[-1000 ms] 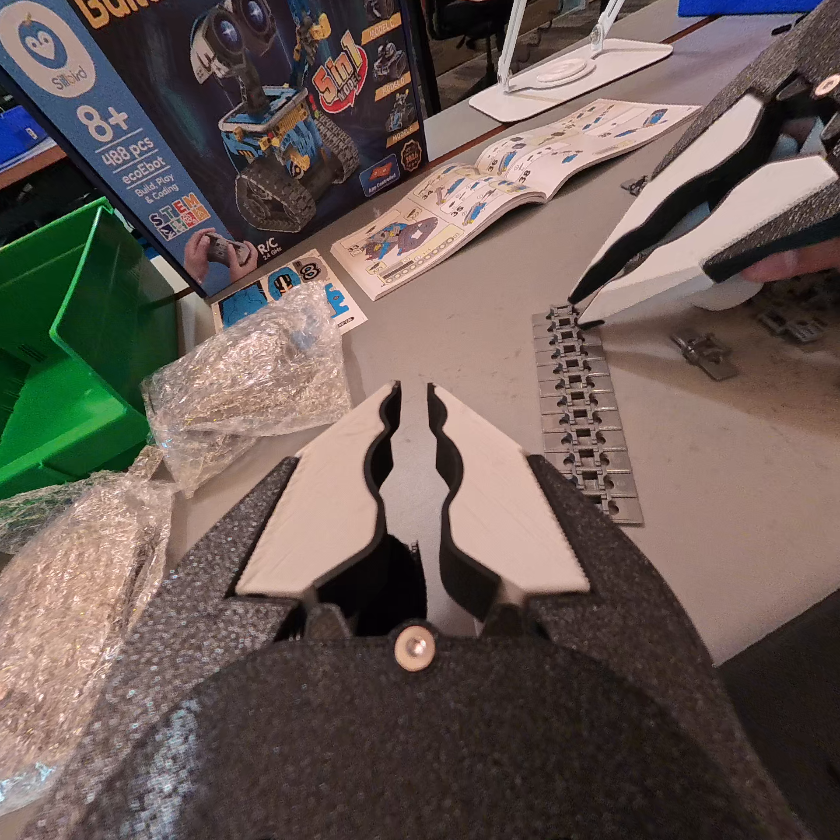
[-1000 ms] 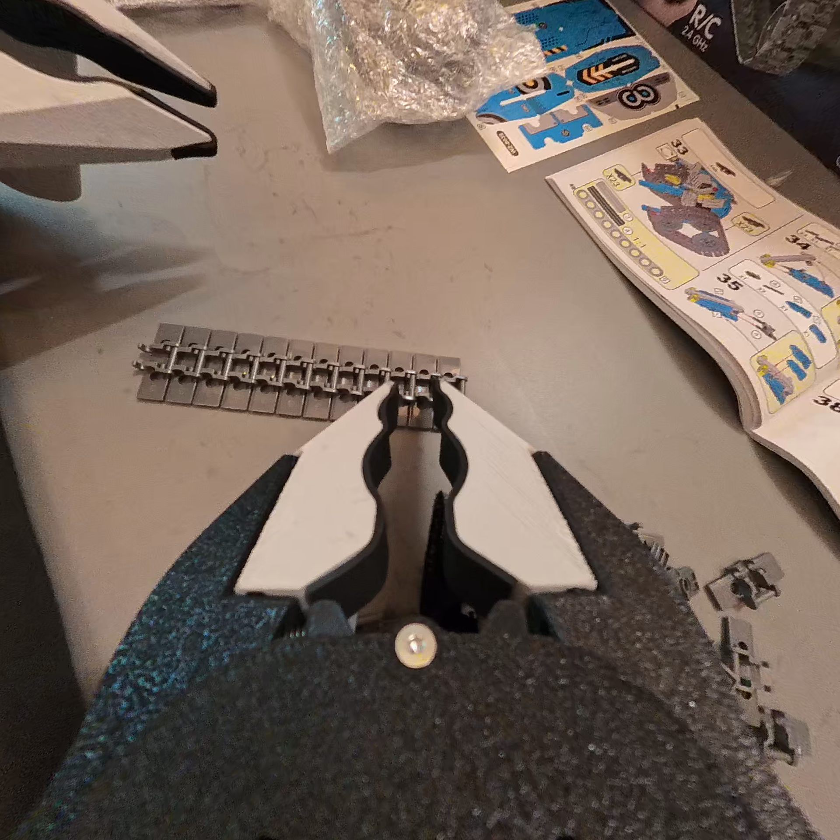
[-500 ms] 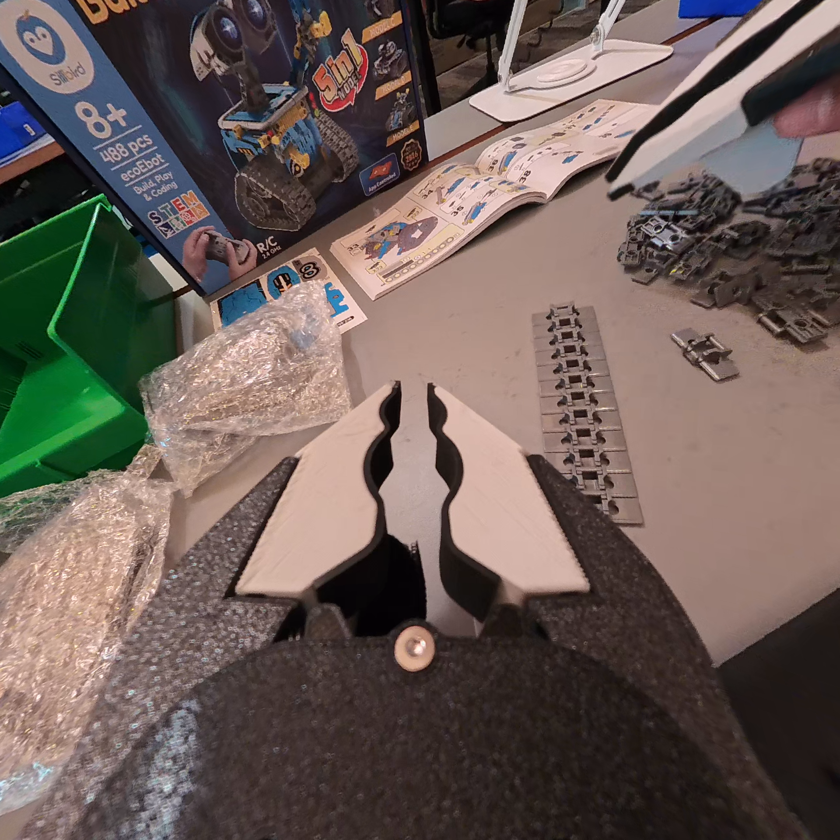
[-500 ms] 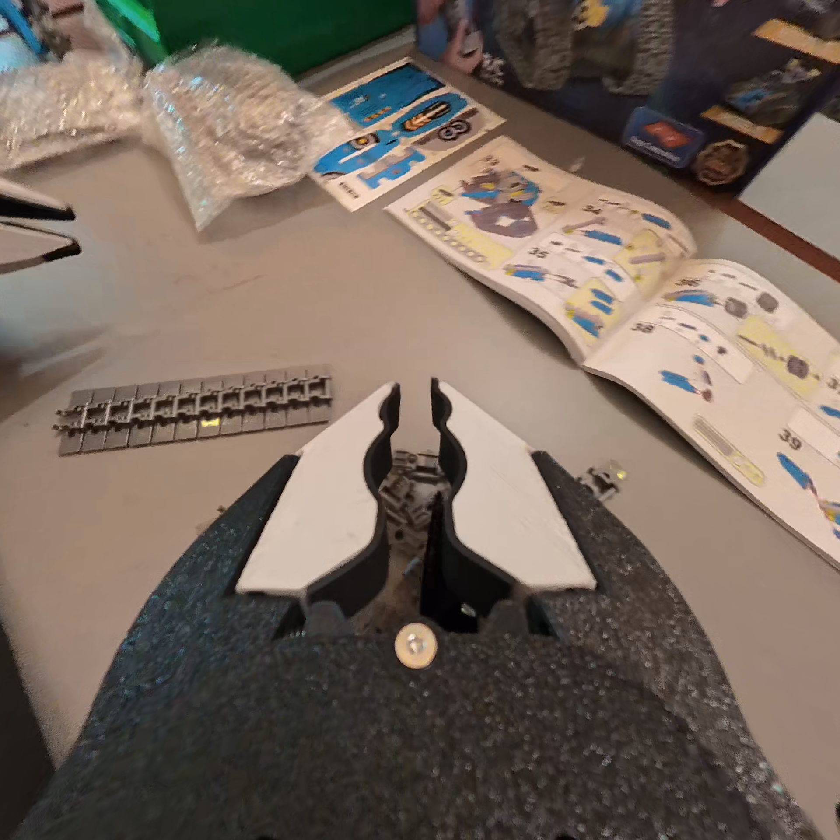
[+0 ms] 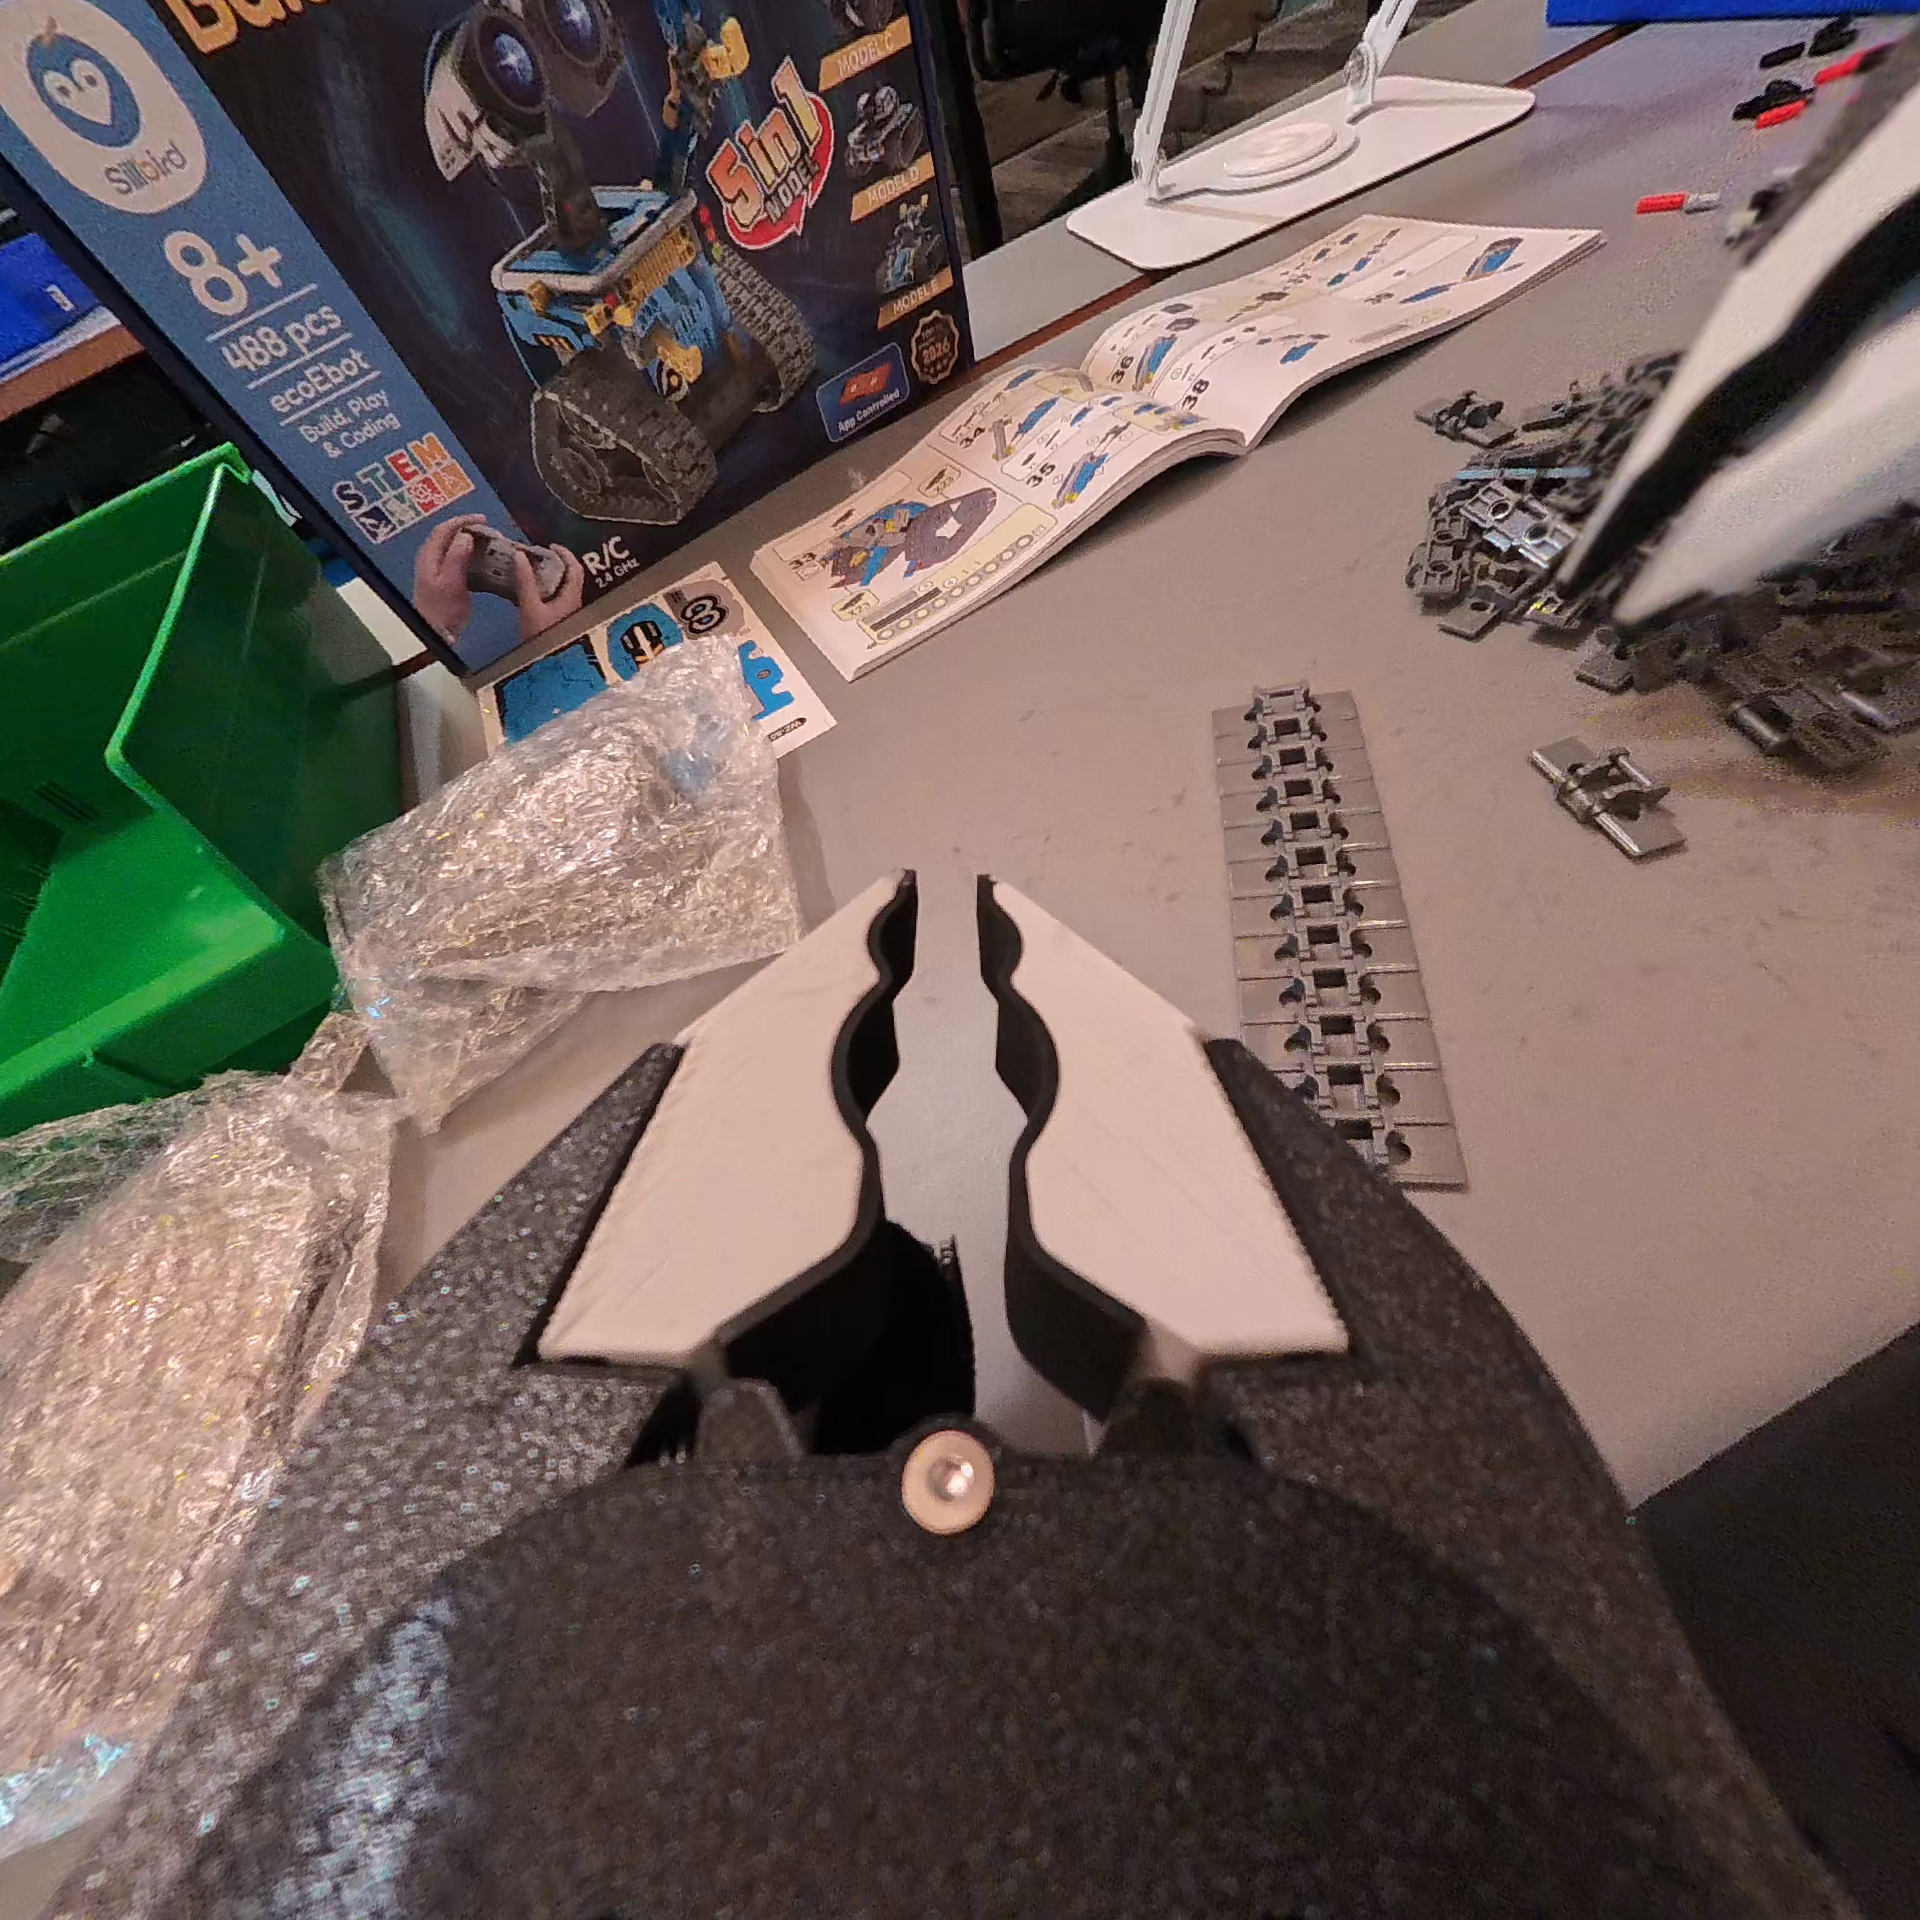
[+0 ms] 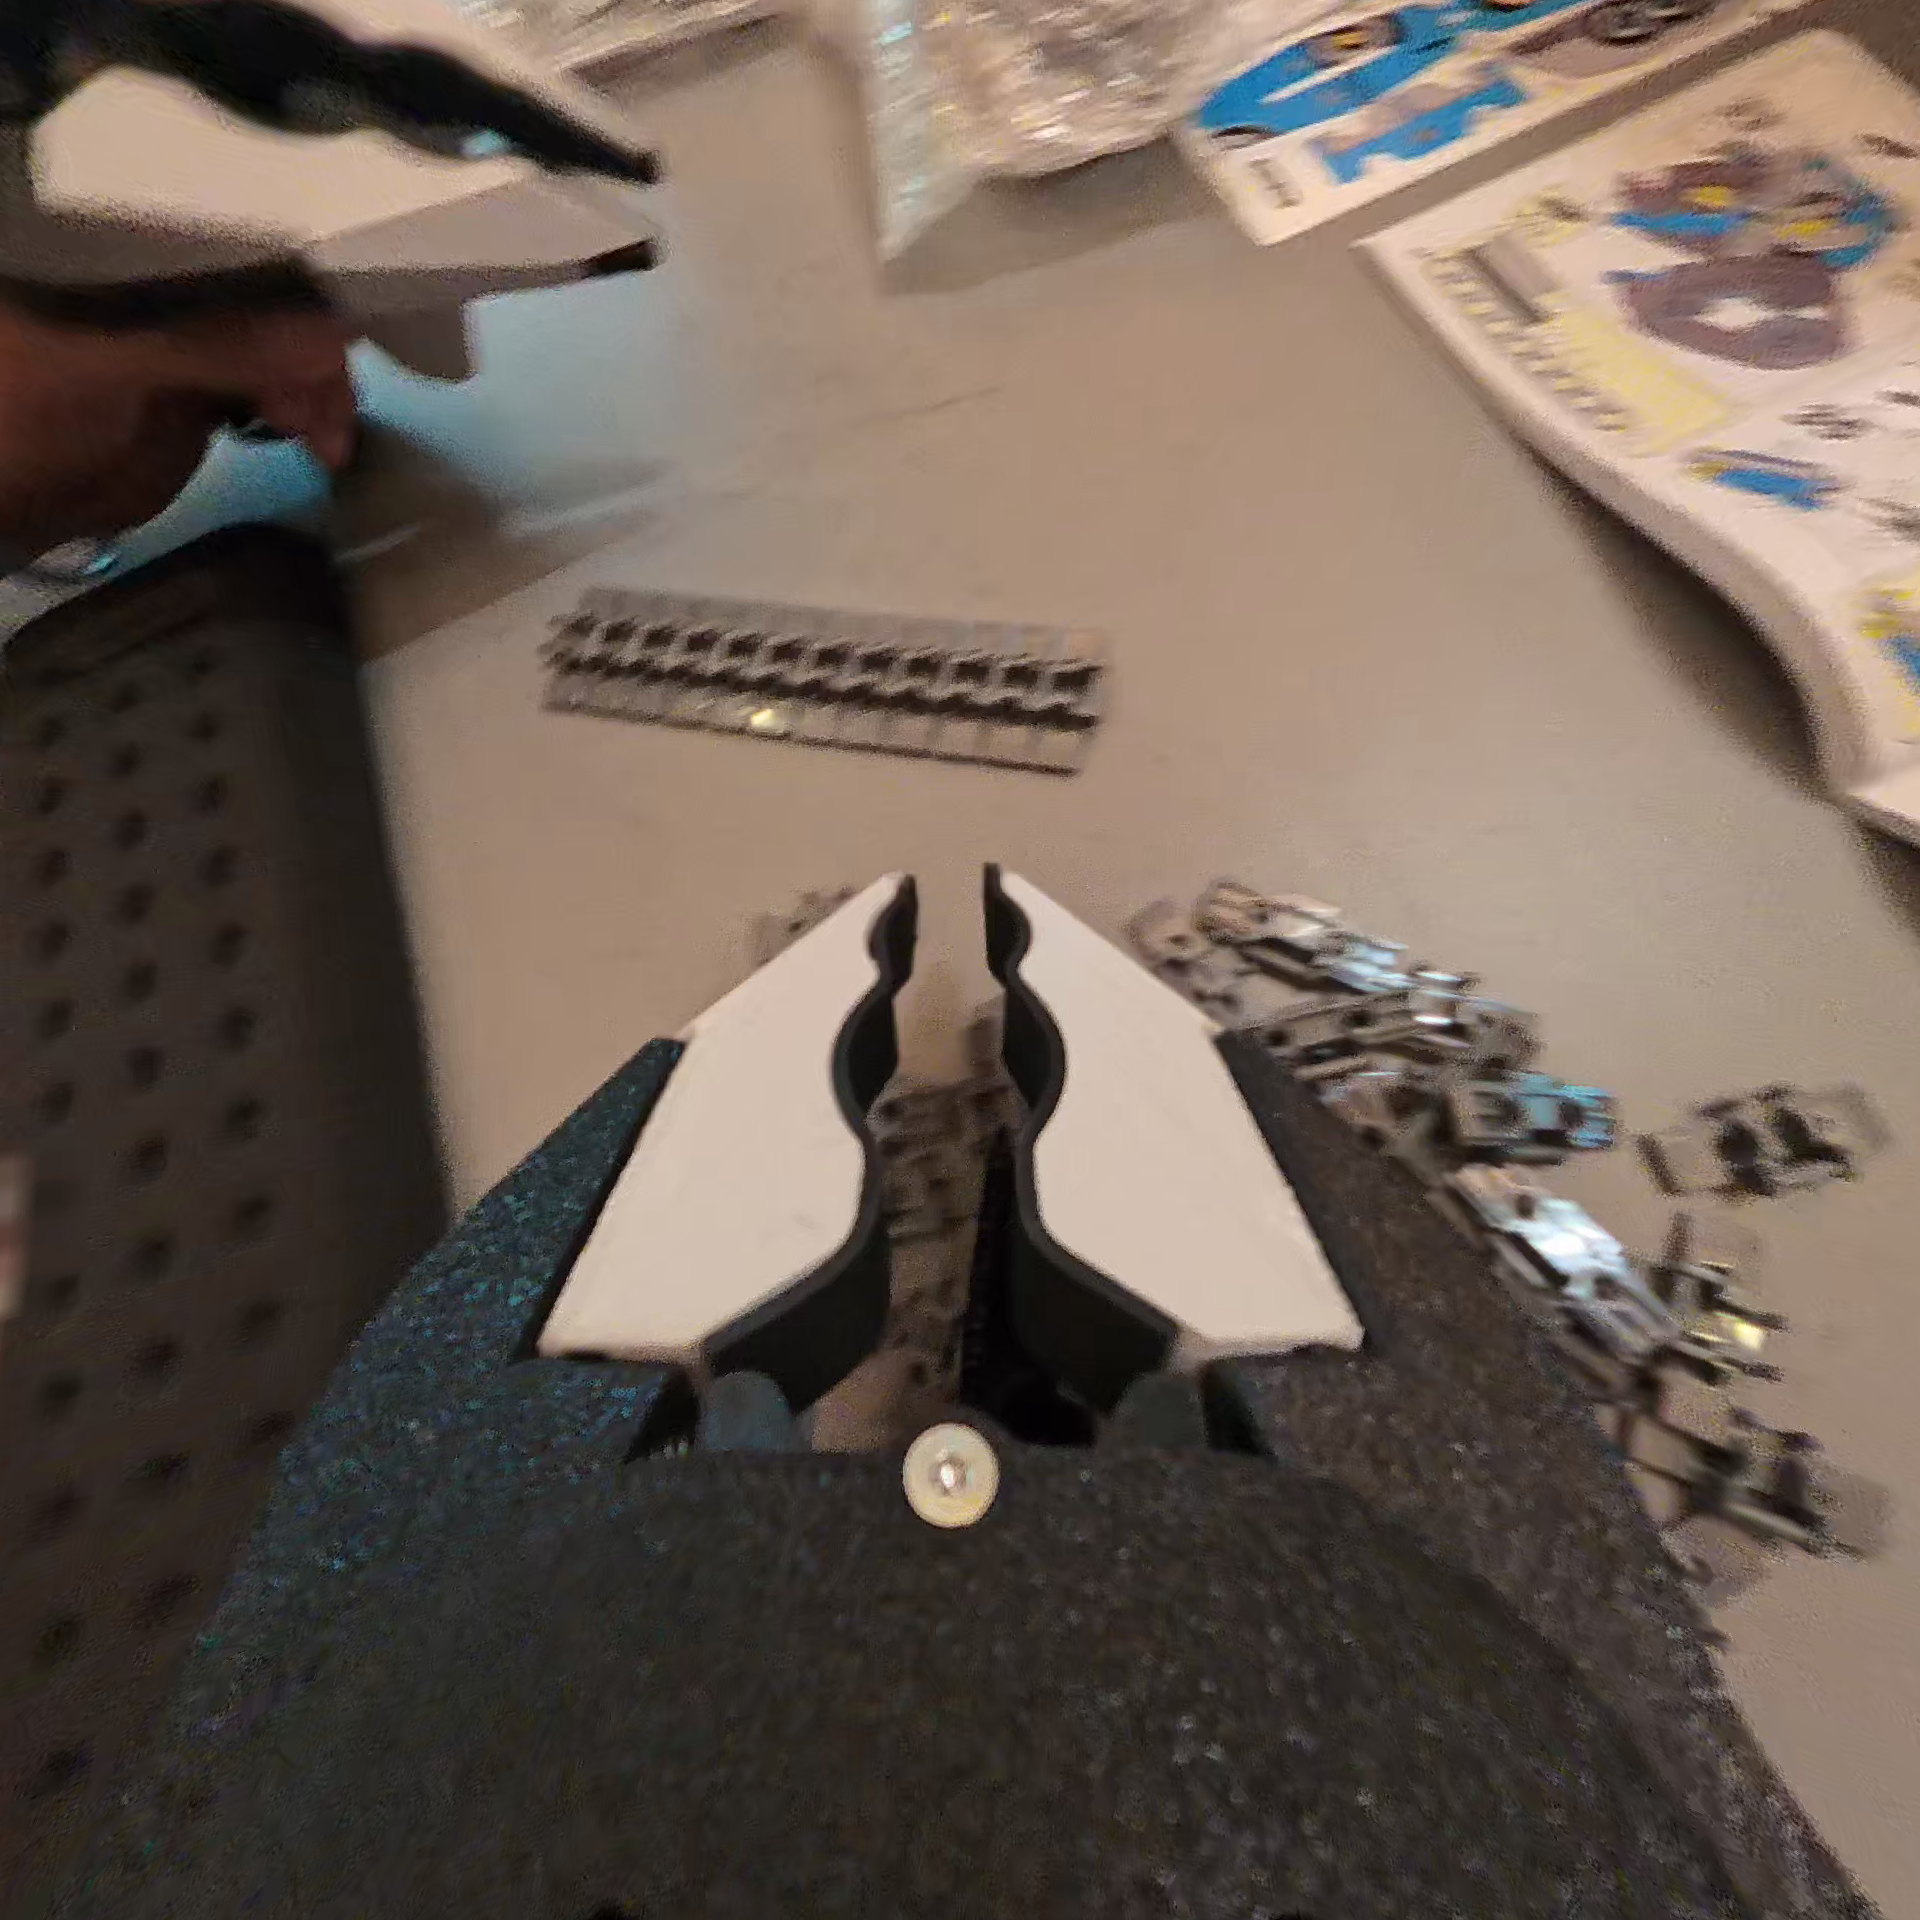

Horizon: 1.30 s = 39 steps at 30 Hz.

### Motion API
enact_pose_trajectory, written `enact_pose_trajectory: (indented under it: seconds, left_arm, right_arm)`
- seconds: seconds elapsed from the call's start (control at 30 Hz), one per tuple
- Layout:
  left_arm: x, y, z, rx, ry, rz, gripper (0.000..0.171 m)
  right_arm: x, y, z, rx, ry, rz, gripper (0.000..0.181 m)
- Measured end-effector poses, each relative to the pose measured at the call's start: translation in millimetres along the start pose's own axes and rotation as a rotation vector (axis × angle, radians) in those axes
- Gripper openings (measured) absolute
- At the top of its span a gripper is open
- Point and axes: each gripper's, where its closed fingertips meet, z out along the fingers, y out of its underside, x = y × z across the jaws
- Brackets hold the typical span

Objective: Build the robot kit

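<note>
**Both tools empty, one track strip joined, a heap of links loose**

Your left tool point(image 5: 945, 883) hangs low over the grey counter point(image 5: 1039, 748), just left of the joined track strip point(image 5: 1320, 925). Its jaws stand a narrow gap apart with nothing between them. The strip lies flat and straight, touched by neither tool. Your right tool point(image 6: 949, 883) is on the strip's other side, over the pile of loose grey links point(image 5: 1714, 623). Its jaws are likewise slightly parted, and despite the blur you can make out no link pinched at the tips. A short two-link piece point(image 5: 1605, 795) lies alone between strip and pile. Beyond the strip's far end lies the open instruction booklet point(image 5: 1143, 416), and left of the strip, past your left tool, the bubble-wrap bags point(image 5: 561, 862).
</note>
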Motion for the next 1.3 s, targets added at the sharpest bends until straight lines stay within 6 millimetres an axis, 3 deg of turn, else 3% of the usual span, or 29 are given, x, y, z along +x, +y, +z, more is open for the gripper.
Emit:
enact_pose_trajectory:
  seconds: [0.17,0.3,0.6,0.77,0.97,1.13,1.3]
  left_arm:
    - [-1.3,4.8,4.4,-0.038,0.022,-0.042,0.011]
    - [-3.5,5.5,4.0,-0.041,0.031,-0.084,0.011]
    - [-1.6,8.3,3.5,-0.058,0.051,-0.114,0.013]
    - [29.9,2.9,7.7,-0.091,0.214,-0.222,0.039]
    - [58.3,4.1,13.8,-0.215,0.234,-0.007,0.042]
    - [83.4,-14.9,21.4,-0.258,0.317,0.072,0.042]
    - [112.2,-3.5,43.3,-0.412,0.451,0.055,0.042]
  right_arm:
    - [-41.1,12.0,1.2,0.001,-0.002,-0.171,0.024]
    - [-33.9,15.7,12.1,-0.041,0.113,-0.276,0.021]
    - [-28.8,22.9,20.9,-0.067,0.055,-0.170,0.023]
    - [-28.7,20.9,24.2,-0.059,0.050,-0.160,0.025]
    - [-27.5,19.1,25.5,-0.061,0.027,-0.144,0.015]
    - [-7.1,26.6,1.8,-0.113,0.049,-0.199,0.015]
    - [17.2,47.4,-68.0,-0.138,0.082,-0.260,0.015]
